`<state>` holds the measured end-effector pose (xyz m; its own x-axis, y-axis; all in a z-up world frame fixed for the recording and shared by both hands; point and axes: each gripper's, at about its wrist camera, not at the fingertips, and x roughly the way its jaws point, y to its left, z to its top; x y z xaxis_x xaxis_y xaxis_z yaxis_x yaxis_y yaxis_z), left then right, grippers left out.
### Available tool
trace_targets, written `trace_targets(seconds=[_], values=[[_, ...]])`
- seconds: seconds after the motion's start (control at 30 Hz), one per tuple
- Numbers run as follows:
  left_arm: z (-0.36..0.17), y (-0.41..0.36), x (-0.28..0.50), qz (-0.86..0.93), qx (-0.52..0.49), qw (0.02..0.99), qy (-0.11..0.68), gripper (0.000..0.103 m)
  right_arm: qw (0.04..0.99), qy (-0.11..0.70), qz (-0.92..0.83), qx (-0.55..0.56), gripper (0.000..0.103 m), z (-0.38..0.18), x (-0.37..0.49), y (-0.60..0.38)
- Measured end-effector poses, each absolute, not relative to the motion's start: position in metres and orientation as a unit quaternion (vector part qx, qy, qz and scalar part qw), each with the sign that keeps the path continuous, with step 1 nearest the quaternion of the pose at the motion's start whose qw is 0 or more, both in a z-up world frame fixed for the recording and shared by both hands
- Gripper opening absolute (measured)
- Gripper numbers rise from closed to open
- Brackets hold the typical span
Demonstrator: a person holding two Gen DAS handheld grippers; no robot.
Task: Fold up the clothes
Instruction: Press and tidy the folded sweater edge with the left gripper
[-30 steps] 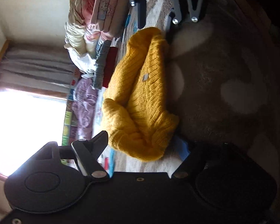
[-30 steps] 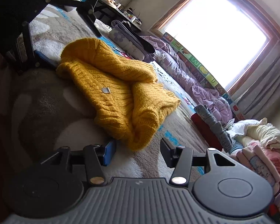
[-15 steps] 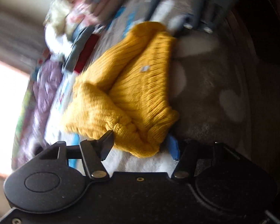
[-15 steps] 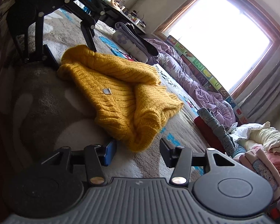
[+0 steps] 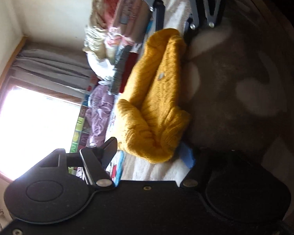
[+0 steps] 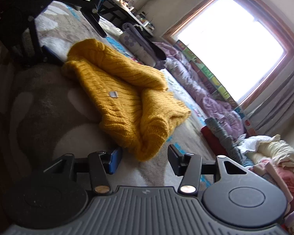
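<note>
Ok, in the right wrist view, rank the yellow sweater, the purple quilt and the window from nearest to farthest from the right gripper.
1. yellow sweater, just ahead of the open right gripper, on the rug.
2. purple quilt, beyond it to the right, along the wall.
3. window, farthest, upper right.

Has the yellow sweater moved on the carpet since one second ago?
No. The yellow sweater keeps its folded shape, its near end at the same pale patch of the carpet. Only the cameras shifted; both grippers are open and off it.
</note>
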<state>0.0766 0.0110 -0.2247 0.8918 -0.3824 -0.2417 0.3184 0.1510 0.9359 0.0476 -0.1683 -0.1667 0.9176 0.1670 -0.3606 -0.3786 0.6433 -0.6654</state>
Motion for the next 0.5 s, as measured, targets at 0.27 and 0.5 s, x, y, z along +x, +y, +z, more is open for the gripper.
trace_targets(seconds=[0.27, 0.5], values=[[-0.205, 0.012, 0.079, -0.232, 0.555, 0.799, 0.022, 0.055, 0.899, 0.122, 0.151, -0.393, 0.040, -0.172, 0.046, -0.167], [-0.202, 0.007, 0.102, -0.250, 0.492, 0.831, 0.063, 0.038, 0.917, 0.115, 0.149, -0.352, 0.028, -0.167, 0.056, -0.171]])
